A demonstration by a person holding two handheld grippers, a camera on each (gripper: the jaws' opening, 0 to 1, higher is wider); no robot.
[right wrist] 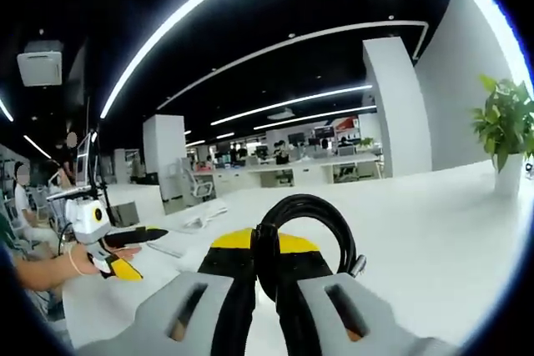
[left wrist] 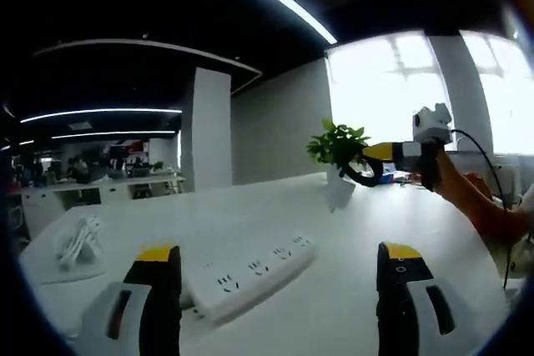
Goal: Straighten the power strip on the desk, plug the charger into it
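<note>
Tongs of the left gripper (left wrist: 279, 289) are standing wide apart and grasping nothing, and the white power strip (left wrist: 250, 277) is lying at a slant on the white bench (left wrist: 275, 206) just between and ahead of them. Right tongs (right wrist: 265, 277) are clenching a coiled black cable (right wrist: 304, 243) and hanging above the bench, near the potted plant (left wrist: 338, 160). At the far left of the bench, a white cord bundle (left wrist: 79, 243) is resting well apart from the strip.
</note>
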